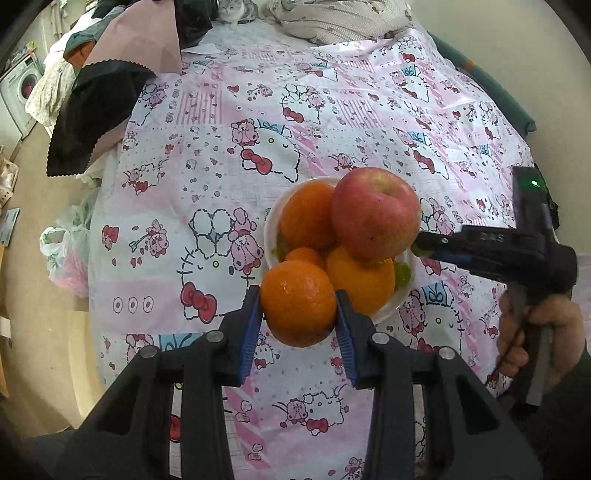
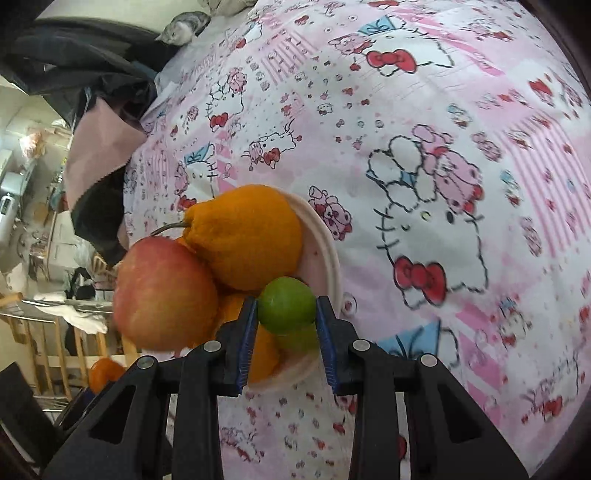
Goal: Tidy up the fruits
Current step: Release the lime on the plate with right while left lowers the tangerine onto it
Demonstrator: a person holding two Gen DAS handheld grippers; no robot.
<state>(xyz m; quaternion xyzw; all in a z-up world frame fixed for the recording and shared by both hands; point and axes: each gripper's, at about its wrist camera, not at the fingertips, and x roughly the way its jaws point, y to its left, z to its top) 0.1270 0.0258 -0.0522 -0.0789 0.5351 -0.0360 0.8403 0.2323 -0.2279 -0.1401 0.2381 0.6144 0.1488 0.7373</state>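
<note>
While my left tool (image 1: 298,308) clamps a mandarin (image 1: 297,302) across its middle, just near of the white bowl (image 1: 271,230), my right tool (image 2: 286,314) is closed on a small green lime (image 2: 286,304) at the bowl's (image 2: 328,251) right rim. Both fruits sit squarely between the blue pads (image 1: 251,332), held at their widest part, which I judge the safest place to grip anything round.

Inside the bowl a red apple (image 1: 375,216) rides on top of the heap, resting on oranges (image 1: 306,218), with a stemmed, knobby orange (image 2: 245,236) at the far side. This pile looks crowded and likely to roll if nudged.

I expect the mandarin to be light, with a soft, loose skin that dents under hard squeezing, so a gentle hold suits it. That lime seems firmer and smoother, probably more slippery. Everything stands on a bed under a pink cartoon-print sheet (image 1: 229,140), a soft base that may let the bowl tip. A cat (image 1: 234,9) sits at the far edge.
</note>
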